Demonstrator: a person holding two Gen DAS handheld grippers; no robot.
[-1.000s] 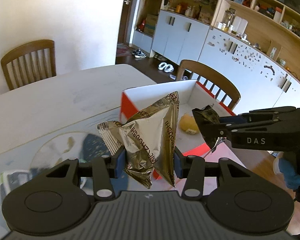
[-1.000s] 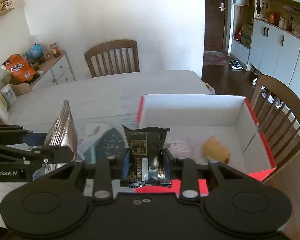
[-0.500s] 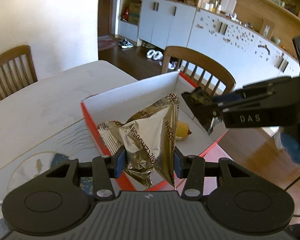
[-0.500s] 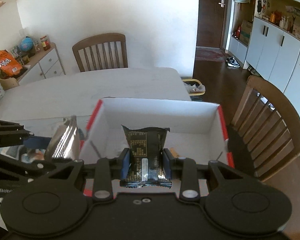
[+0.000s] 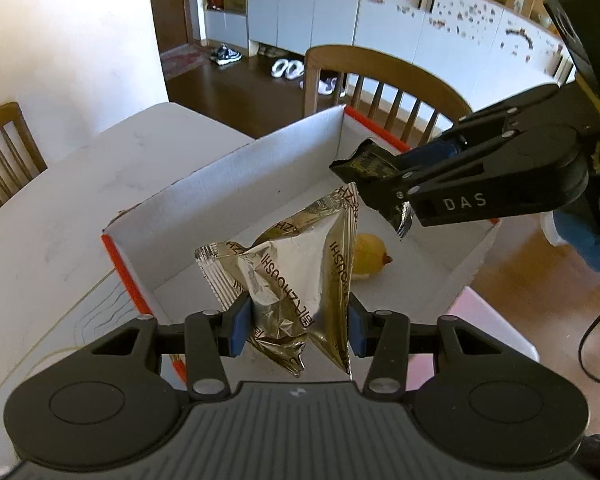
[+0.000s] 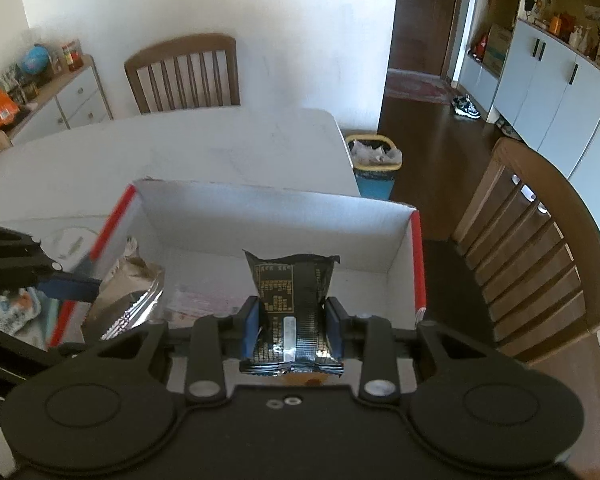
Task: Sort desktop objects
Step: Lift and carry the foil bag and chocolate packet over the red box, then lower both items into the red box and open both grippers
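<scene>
We hold the foil pouch (image 5: 296, 276) in the left gripper (image 5: 296, 324) and the black packet (image 6: 294, 304) in the right gripper (image 6: 292, 326), both above the box (image 5: 220, 184). Next, we judge, each needs releasing inside it.

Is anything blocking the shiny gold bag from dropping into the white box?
Nothing visible blocks it. The gold bag, pinched in the left gripper, hangs over the open white box. Only a yellow thing lies on the floor beside it, and the right gripper holds its black packet apart.

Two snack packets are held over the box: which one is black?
The black packet in the right gripper; the left gripper holds a crinkled gold foil packet.
</scene>
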